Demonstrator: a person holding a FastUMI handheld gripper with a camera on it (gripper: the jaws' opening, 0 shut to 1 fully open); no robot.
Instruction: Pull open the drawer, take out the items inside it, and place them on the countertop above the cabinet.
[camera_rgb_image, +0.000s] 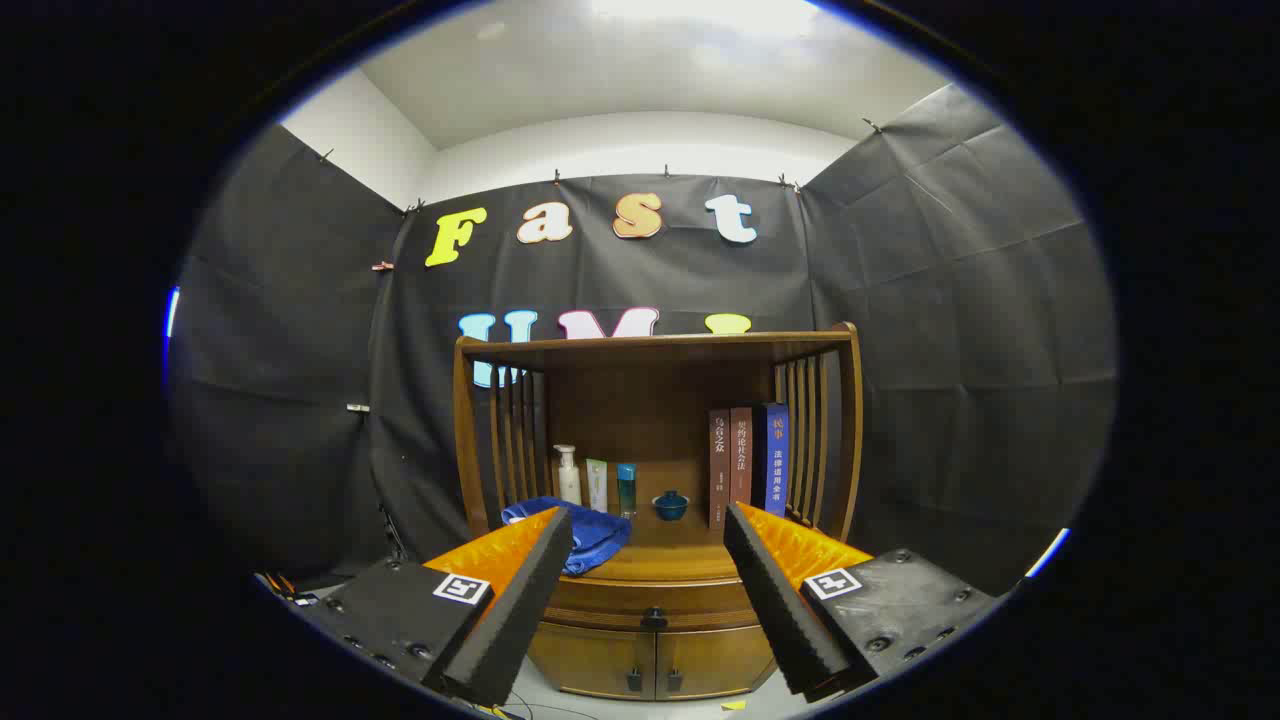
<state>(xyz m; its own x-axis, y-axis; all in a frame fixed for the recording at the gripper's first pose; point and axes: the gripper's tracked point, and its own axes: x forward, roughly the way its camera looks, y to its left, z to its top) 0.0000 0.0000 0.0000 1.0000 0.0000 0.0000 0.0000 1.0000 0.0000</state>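
Currently the gripper (648, 565) is wide open and empty, with the closed drawer (650, 603) and its small dark knob (654, 619) lying straight ahead, centred between the fingers, below the countertop (660, 560).

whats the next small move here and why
Probably move the hand-held gripper forward and slightly down toward the drawer knob. The drawer looks shut, and the fingers are spread wide with nothing between them, some way short of the cabinet. The knob sits between and beyond the fingers, so closing in on it seems the natural start.
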